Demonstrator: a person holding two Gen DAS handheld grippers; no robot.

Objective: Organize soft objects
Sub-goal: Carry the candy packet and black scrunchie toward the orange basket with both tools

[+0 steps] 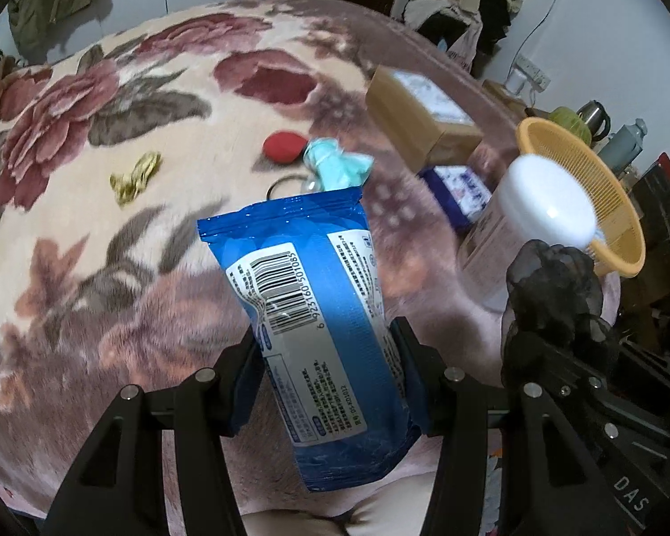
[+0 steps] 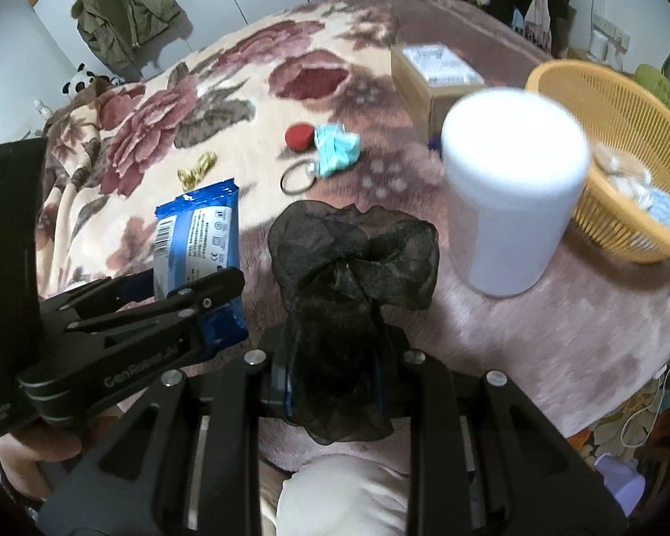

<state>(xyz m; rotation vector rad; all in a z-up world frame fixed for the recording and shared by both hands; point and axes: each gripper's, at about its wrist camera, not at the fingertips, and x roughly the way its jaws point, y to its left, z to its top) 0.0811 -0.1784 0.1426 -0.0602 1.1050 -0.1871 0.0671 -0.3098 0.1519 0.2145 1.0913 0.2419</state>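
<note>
The left tool (image 1: 326, 384) clamps a blue wipes packet (image 1: 308, 303); the right tool (image 2: 330, 375) grips a black organza scrunchie (image 2: 353, 263). Both are lifted over the floral blanket (image 1: 111, 134); an orange basket (image 2: 603, 102) sits beside a white jar (image 2: 509, 196).

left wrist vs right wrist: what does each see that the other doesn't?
Left wrist only: the barcode on the blue wipes pack in the left tongs, and a blue box by the cardboard box.

Right wrist only: a panda plush, and the yellow basket's contents.

Both: black scrunchie in the right tongs, white canister, red sponge.
</note>
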